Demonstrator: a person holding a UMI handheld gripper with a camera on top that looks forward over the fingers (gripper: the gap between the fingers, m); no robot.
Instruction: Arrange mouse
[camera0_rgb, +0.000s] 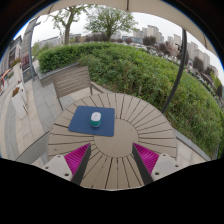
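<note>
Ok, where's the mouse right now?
In the gripper view, the mouse sits on the blue mousepad at the middle of the round wooden table, beyond the open gripper.

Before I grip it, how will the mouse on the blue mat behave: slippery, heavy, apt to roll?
The mouse looks small and rounded, so probably light and may slip from open gripper pads. It sits flat on the mat, so rolling seems unlikely.

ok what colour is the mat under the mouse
Dark blue, seen in the gripper view: the mat lies on the wooden table, beyond the open jaws.
</note>
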